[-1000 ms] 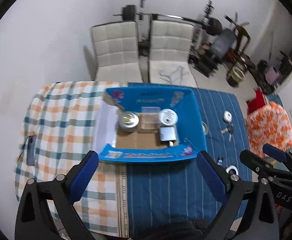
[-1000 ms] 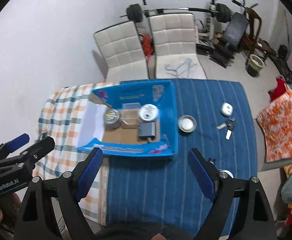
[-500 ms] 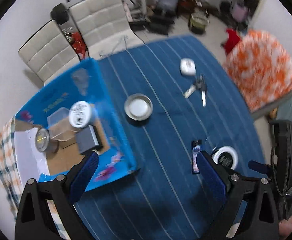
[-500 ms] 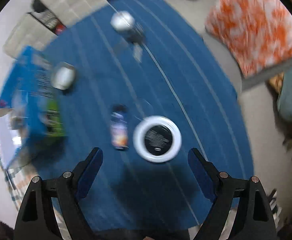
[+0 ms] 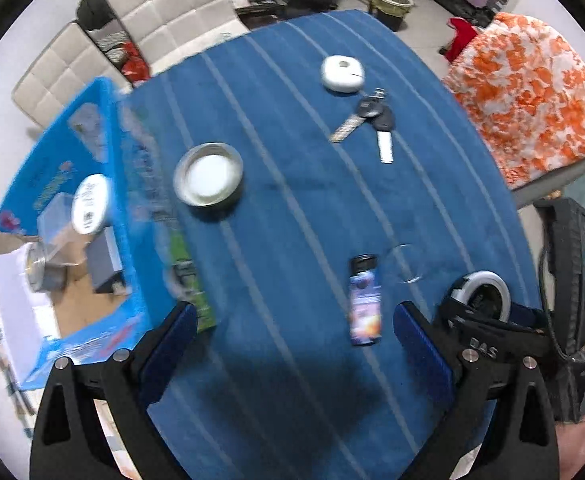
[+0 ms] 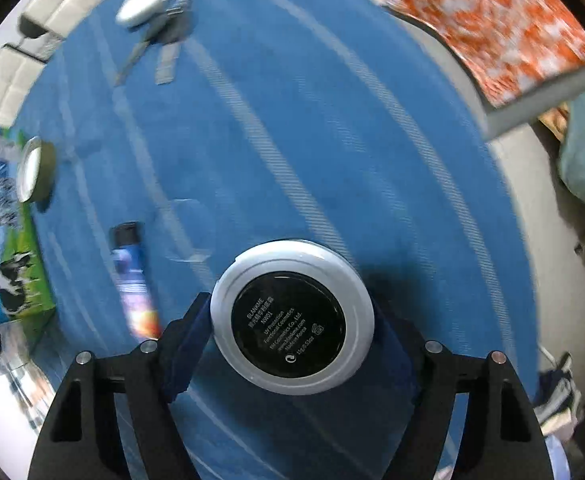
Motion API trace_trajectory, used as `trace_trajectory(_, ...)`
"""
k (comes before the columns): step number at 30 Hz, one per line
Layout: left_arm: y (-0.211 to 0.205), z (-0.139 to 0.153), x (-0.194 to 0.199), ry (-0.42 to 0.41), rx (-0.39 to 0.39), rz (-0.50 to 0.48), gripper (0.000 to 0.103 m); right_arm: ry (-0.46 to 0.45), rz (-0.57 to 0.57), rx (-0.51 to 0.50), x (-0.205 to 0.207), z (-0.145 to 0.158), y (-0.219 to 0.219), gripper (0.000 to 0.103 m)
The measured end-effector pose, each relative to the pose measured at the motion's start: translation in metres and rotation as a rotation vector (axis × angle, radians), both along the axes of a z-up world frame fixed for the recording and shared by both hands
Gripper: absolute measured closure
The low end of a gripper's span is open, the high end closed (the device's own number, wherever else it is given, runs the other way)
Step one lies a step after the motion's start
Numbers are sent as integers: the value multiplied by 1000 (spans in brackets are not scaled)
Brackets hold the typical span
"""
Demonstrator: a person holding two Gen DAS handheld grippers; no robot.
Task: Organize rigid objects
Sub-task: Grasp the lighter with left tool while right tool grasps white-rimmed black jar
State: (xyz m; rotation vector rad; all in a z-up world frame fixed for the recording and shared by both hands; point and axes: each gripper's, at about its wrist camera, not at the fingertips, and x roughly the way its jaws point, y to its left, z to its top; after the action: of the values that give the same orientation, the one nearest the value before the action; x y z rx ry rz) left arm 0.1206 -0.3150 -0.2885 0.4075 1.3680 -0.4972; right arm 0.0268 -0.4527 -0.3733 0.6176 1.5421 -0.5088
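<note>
A round silver compact (image 6: 292,316) with a black label lies on the blue striped cloth (image 6: 292,140). My right gripper (image 6: 292,318) points down over it, its jaws closing, both blue pads against its rim. The left wrist view shows the same compact (image 5: 484,294) under the right gripper (image 5: 480,316). My left gripper (image 5: 292,312) hangs open above the cloth with nothing between its fingers. A small dark-capped bottle (image 5: 364,304) lies just ahead of its right finger. A blue box (image 5: 32,184) at the left holds several items.
A metal tin (image 5: 208,178) sits beside the box. Keys (image 5: 372,120) and a white round case (image 5: 342,74) lie farther back. A clear lid (image 5: 406,264) rests near the bottle. An orange patterned cushion (image 5: 532,92) borders the right. White chairs (image 5: 172,12) stand behind.
Both grippers swung from facing the box to the right side of the table and sank toward it. The right jaws narrowed around the compact, which now fills the gap.
</note>
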Motion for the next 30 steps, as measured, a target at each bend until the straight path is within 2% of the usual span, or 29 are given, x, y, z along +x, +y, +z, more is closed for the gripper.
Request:
trace_trajectory(2,-11,-20,1,60,-38,-6,3,27,10,-23,-12,0,-12,24)
trace_trajectory(4,-20,-42,3,98,-14,-13,3,33,0,-31,-24,0,-21,24)
trace_trajectory(5,-25,-56,3,118,0,-18,7,33,-7,-33,-27,1,-24,24)
trace_trajectory(6,-29,-70,2,140,17,-26,20,35,-13,-37,-29,2,-25,24)
trace_trajectory(7,-32,-79,1,164,31,-35,28,37,-20,-46,-30,3,-24,24)
trace_trajectory(8,-36,-95,-1,215,48,-44,42,42,-25,-55,-28,2,-26,24)
trace_trajectory(10,-40,-93,-6,168,40,-60,46,53,-36,-73,-26,3,-23,24)
trace_trajectory(11,-42,-95,-10,160,62,-77,48,62,-31,-79,-23,2,-20,24)
trace_trajectory(13,-42,-94,-13,148,58,-62,51,86,0,-99,-19,-1,-10,25)
trace_trajectory(14,-40,-93,-12,147,52,-44,56,87,11,-107,-17,-2,-10,25)
trace_trajectory(16,-38,-90,-12,139,53,-27,77,70,7,-102,-13,-2,-9,25)
trace_trajectory(17,-37,-89,-12,144,53,-23,81,63,13,-96,-11,-1,-8,25)
trace_trajectory(20,-32,-88,-12,157,62,-18,81,50,44,-97,-7,0,-2,26)
trace_trajectory(23,-27,-76,-16,126,68,-20,81,37,69,-86,-4,3,3,26)
trace_trajectory(30,-16,-41,-29,95,11,-24,81,-16,125,-102,-2,28,16,26)
